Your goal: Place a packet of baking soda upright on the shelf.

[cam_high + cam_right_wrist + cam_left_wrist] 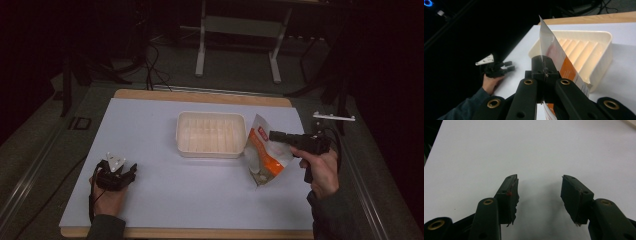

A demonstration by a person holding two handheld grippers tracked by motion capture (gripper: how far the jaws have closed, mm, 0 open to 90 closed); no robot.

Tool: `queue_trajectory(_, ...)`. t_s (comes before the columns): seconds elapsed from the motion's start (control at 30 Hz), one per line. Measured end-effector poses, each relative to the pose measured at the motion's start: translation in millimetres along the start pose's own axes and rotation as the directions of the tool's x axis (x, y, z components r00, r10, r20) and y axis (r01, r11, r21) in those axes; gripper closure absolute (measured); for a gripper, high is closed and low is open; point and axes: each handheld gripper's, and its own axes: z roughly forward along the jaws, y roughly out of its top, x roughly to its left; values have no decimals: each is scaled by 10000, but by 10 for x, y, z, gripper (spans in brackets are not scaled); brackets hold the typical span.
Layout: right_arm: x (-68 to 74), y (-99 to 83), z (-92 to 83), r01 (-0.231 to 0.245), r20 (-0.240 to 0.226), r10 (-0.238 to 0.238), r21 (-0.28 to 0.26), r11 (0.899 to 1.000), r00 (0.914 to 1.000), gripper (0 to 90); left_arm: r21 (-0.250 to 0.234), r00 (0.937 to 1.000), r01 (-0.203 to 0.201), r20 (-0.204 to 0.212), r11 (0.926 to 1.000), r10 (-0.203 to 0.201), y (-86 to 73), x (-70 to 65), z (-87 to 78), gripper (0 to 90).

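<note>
Held upright at the surface's [150,200] right side, just right of the cream tray [210,148], an orange-and-white pouch [264,155] sits clamped in the right tool [544,72]; a steady, edge-firm grip should keep it from sagging. Left tool [539,195] rests apart, near left.

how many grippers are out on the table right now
2. The left gripper rests near the table's front left, jaws open. The right gripper is at the right, shut on the orange and white pouch beside the tray.
</note>
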Motion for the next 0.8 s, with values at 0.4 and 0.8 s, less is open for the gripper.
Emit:
queue_trajectory(0.4,86,66,15,-166,-330,142,-740,9971,9994,900,-19,10000,20,12,10000,-20,0,1,0,476)
queue_trajectory(0.8,216,197,14,47,-221,-76,-1274,9918,9997,900,2,10000,-12,6,10000,12,0,0,-1,476)
